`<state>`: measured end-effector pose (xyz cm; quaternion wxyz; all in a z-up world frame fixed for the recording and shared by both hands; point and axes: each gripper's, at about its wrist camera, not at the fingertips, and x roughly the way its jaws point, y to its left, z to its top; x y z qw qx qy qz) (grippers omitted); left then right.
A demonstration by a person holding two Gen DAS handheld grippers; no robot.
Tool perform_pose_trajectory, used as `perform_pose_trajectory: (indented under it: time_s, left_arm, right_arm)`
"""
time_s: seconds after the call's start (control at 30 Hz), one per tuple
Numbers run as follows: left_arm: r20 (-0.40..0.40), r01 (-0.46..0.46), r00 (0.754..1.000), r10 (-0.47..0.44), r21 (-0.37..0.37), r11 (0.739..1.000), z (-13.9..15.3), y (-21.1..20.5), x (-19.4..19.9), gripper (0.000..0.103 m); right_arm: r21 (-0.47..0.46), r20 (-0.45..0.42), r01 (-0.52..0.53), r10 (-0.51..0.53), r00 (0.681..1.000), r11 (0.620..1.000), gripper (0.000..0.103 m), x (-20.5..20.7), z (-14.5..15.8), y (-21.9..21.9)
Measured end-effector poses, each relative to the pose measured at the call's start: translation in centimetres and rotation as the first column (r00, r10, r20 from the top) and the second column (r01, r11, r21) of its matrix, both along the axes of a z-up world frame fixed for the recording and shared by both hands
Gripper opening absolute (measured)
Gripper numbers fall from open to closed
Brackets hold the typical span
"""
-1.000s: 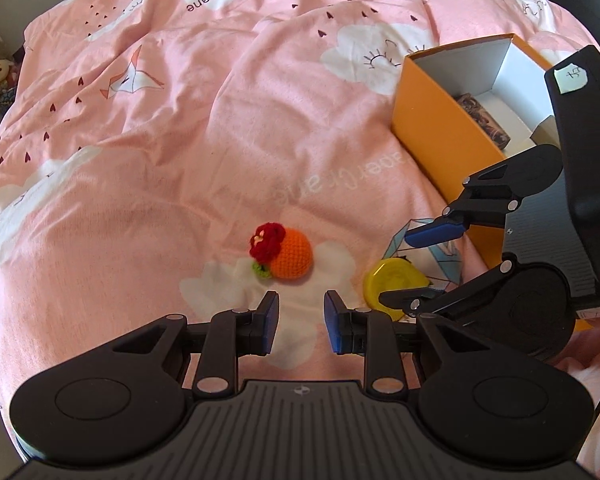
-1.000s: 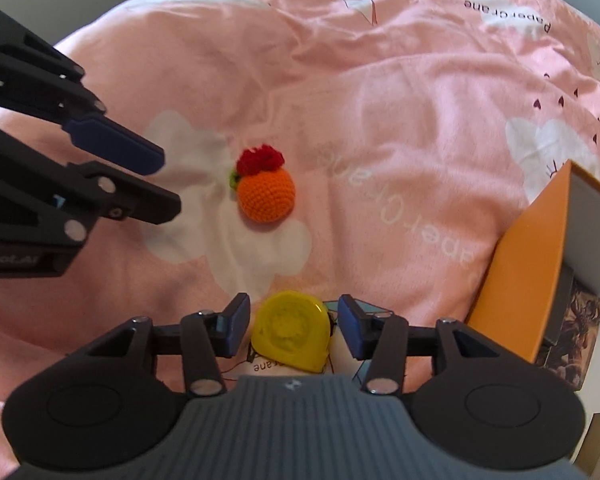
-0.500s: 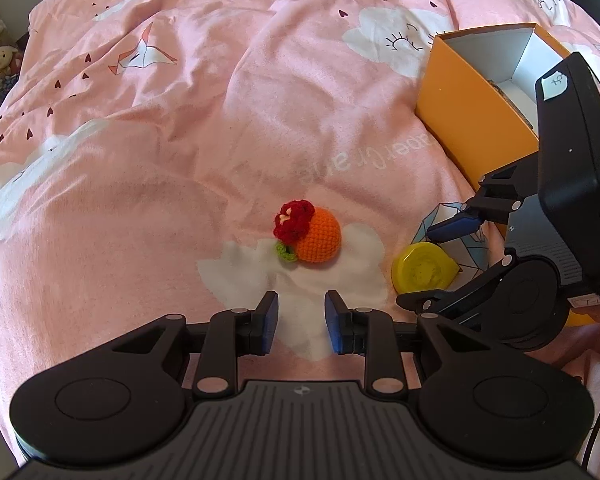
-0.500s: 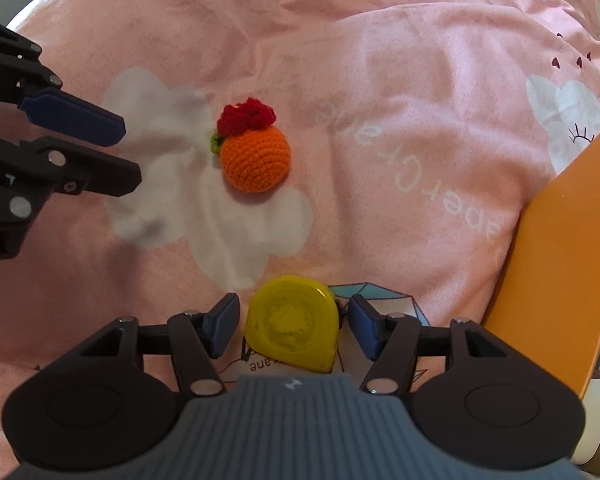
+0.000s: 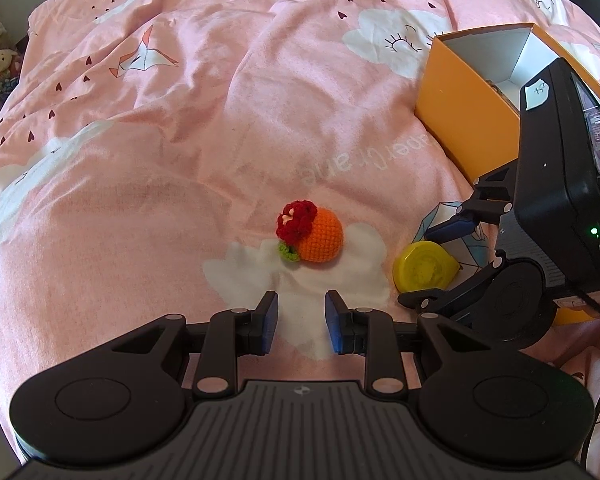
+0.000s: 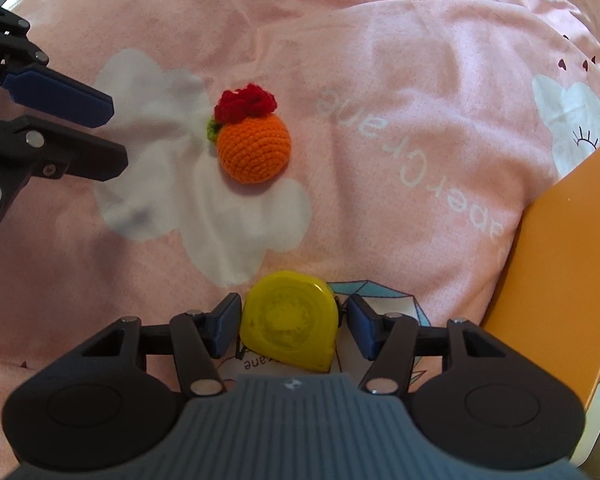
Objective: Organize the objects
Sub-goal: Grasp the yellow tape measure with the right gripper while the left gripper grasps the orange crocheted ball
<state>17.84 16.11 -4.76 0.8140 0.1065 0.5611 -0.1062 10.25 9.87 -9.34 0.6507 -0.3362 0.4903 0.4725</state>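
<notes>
A yellow tape measure [image 6: 290,320] lies on the pink bedspread between the open fingers of my right gripper [image 6: 291,326]; small gaps show on both sides. It also shows in the left wrist view [image 5: 424,266]. An orange crocheted ball with a red flower [image 5: 314,234] lies ahead of my left gripper [image 5: 302,318], which is open and empty just short of it. The ball also shows in the right wrist view [image 6: 252,142]. An open orange box [image 5: 466,116] stands at the right.
The pink bedspread [image 5: 180,140] is soft and wrinkled. The box wall [image 6: 564,264] stands close to the right of my right gripper. Stuffed toys [image 5: 0,60] sit beyond the bed's far left edge.
My right gripper has opened wider and moved forward, so the tape measure now sits deeper between its fingers. My left gripper has drawn back a little from the crocheted ball.
</notes>
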Motion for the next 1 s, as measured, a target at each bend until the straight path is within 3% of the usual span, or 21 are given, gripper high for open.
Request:
perform_pose_trajectory:
  time_s: [0.13,0.3,0.53,0.73,0.87,1.0]
  left_arm:
    - [0.007,0.014,1.0,-0.014,-0.001,1.0,0.1,-0.2,0.0,0.035]
    - [0.033,0.042,0.999,-0.042,0.005,0.999,0.3,-0.8,0.7,0.046]
    - [0.092,0.161,0.981,-0.169,0.093,0.983,-0.5,-2.4,2.1,0.061]
    - [0.042,0.273,0.959,-0.28,0.127,0.954,-2.1,-3.2,3.5,0.072]
    - [0.005,0.312,0.948,-0.317,0.161,0.936,-3.6,-3.8,4.2,0.074]
    - [-0.026,0.307,0.951,-0.307,0.166,0.937,-4.9,-4.1,5.1,0.074]
  right_arm:
    - [0.015,0.008,-0.017,0.017,1.0,1.0,0.059,0.0,1.0,-0.3]
    - [0.077,0.014,-0.049,0.048,0.999,0.996,0.059,0.6,3.9,-1.2]
    - [0.183,0.046,-0.073,0.065,0.997,0.981,0.059,3.2,8.9,-2.8]
    - [0.232,0.107,-0.051,0.026,0.994,0.971,0.059,5.8,12.5,-4.5]
    - [0.23,0.128,-0.009,-0.021,0.992,0.973,0.059,7.9,12.8,-6.1]
    - [0.211,0.14,0.05,-0.081,0.987,0.976,0.059,10.2,12.2,-7.9]
